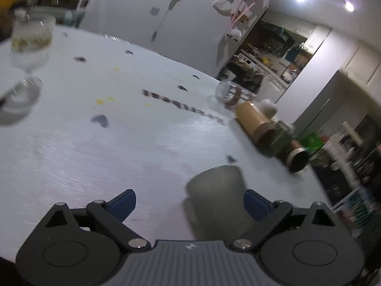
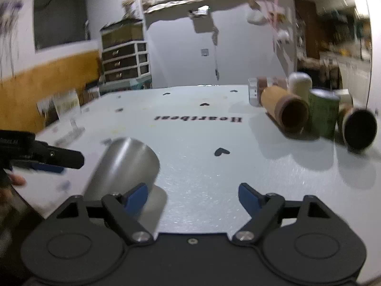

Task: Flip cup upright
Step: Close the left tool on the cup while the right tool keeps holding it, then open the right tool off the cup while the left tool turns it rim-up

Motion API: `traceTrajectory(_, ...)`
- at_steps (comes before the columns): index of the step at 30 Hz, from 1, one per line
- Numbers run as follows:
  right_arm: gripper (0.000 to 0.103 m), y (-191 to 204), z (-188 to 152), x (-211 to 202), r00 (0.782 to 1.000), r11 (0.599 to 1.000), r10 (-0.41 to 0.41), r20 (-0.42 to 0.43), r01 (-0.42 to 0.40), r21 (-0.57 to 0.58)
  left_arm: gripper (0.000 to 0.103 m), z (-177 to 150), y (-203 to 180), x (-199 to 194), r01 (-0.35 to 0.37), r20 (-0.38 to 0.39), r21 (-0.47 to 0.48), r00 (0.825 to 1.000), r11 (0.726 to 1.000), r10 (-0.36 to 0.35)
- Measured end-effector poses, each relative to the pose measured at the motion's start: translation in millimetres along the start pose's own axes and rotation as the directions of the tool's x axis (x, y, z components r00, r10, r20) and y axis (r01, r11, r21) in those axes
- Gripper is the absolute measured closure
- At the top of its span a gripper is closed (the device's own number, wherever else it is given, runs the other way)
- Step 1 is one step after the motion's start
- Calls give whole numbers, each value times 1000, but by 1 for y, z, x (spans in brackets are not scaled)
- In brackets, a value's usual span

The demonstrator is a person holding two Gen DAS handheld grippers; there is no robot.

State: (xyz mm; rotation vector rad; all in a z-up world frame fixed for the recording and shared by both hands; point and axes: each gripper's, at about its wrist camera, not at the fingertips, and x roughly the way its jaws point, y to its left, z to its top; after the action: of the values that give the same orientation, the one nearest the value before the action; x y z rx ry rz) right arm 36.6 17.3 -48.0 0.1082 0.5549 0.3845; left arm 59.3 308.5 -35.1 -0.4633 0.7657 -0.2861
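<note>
White table: grey cup near its front edge, tilted; left gripper and right gripper jaws both spread, empty.

From the left gripper the grey cup is smeared by motion, its lower part hidden behind the tool's body, while the stemmed glass far off to its left is blurred and cut by the edge.

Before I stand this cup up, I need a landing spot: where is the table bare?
Bare: the middle of the table, between the metal cup and the Heartbeat lettering. Crowded: the far right, where the tan cup, green cup and black-mouthed cup cluster.
</note>
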Motion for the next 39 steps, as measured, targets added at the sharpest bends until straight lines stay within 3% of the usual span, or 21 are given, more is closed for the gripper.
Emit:
traceTrajectory(5, 24, -1, 4, -4, 993, 987, 114, -21, -111, 113, 9, 8, -10, 23, 58, -64, -59, 996, 997, -62)
traceTrajectory(7, 31, 6, 2, -1, 988, 983, 151, -44, -145, 116, 9, 7, -11, 32, 69, -86, -82, 993, 994, -76)
traceTrajectory(14, 36, 23, -1, 11, 967, 971, 232, -105, -223, 90, 11, 7, -15, 51, 111, -137, -124, 982, 986, -127)
traceTrajectory(15, 43, 24, -3, 11, 964, 969, 242, -113, -233, 87, 11, 8, -15, 53, 109, -139, -130, 982, 985, -127)
traceTrajectory(23, 43, 24, -7, 10, 965, 971, 235, -117, -227, 79, 19, 6, 0, 71, 83, -179, -214, 976, 973, -122)
traceTrajectory(28, 43, 26, -7, 9, 966, 972, 230, -116, -223, 67, 24, 9, 5, 70, 98, -151, -241, 979, 966, -137)
traceTrajectory(30, 43, 29, -6, 8, 968, 974, 224, -116, -219, 48, 25, 11, 0, 62, 111, -114, -206, 984, 972, -137)
traceTrajectory(34, 43, 36, -3, 5, 969, 973, 227, -98, -229, -9, 28, 10, -29, 29, 133, 23, -6, 991, 991, -133)
traceTrajectory(39, 44, 49, -7, 7, 977, 973, 199, -81, -206, -100, 27, -11, -70, 3, 44, 110, 274, 991, 961, -77)
